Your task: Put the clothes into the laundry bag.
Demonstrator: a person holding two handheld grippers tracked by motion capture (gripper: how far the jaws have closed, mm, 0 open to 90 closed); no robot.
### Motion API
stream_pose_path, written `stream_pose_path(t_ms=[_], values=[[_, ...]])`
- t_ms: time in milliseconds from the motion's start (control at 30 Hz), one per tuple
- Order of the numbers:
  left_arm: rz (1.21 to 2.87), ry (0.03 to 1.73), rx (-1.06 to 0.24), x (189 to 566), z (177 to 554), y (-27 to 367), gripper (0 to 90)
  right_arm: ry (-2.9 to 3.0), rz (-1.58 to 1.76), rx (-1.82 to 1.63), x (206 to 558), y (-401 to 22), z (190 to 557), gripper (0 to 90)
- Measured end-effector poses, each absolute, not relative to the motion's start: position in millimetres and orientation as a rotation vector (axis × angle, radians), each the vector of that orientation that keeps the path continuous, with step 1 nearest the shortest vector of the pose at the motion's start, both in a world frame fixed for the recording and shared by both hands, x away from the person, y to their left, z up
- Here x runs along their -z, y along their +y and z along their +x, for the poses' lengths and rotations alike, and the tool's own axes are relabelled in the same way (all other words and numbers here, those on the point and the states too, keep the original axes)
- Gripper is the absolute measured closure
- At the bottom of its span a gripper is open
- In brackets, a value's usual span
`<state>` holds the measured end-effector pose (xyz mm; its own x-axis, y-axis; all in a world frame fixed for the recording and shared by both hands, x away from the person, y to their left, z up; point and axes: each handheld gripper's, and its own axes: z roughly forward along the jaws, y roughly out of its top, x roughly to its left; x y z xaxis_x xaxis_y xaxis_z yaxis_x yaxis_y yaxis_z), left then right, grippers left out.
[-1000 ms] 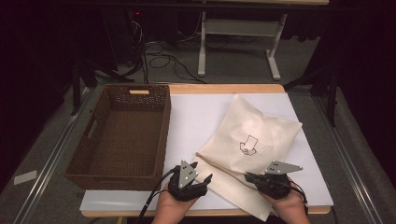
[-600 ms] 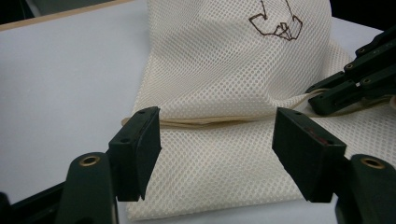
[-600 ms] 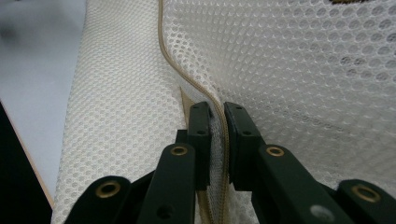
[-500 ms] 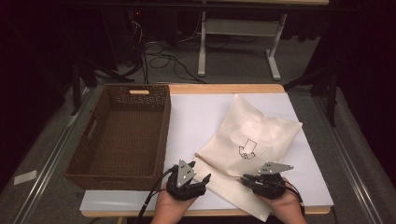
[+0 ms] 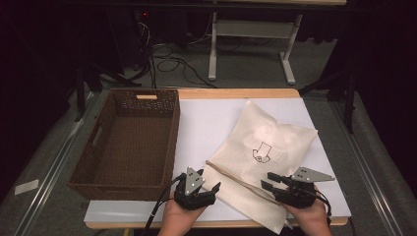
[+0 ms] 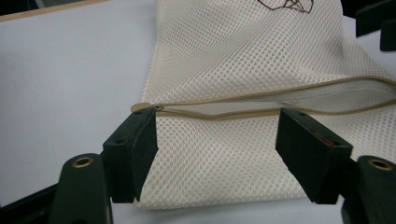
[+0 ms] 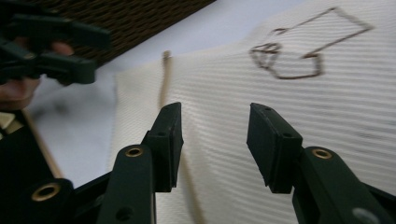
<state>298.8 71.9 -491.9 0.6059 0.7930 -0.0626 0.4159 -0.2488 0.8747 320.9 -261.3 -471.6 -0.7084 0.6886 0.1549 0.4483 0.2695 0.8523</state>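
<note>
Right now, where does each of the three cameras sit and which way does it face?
High view: above the person's side, facing forward and down on the table, basket, mesh bag; both hands and grippers show.
Left gripper view: rides the left gripper, facing the bag's zipper between open fingers.
Right gripper view: rides the right gripper, facing the bag's printed arrow; the other gripper shows farther off.
All share the mesh bag.

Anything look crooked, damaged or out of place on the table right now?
The cream mesh bag lies askew, turned cornerwise on the white sheet, its near corner reaching past the sheet's front edge. Its zipper gapes part-open in the left gripper view. No tear or spill shows. The wicker basket sits square.
</note>
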Motion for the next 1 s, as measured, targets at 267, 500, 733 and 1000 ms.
stream_pose_path(t_ms=[267,500,733,1000], values=[[1.884,0.995,-0.469,497.4,306.0,72.4,27.2,2.105,1.314,-1.236,479.7,-306.3,327.9,36.1],[1.885,0.996,-0.481,496.8,305.5,73.3,27.6,2.076,1.543,-1.13,502.4,-330.1,339.0,14.6],[1.873,0.999,-0.484,495.3,306.0,74.9,28.3,2.203,1.452,-1.137,511.9,-313.1,337.8,31.2],[1.894,1.002,-0.506,496.7,305.8,75.0,32.7,2.228,1.387,-1.116,508.1,-312.4,335.8,80.2]])
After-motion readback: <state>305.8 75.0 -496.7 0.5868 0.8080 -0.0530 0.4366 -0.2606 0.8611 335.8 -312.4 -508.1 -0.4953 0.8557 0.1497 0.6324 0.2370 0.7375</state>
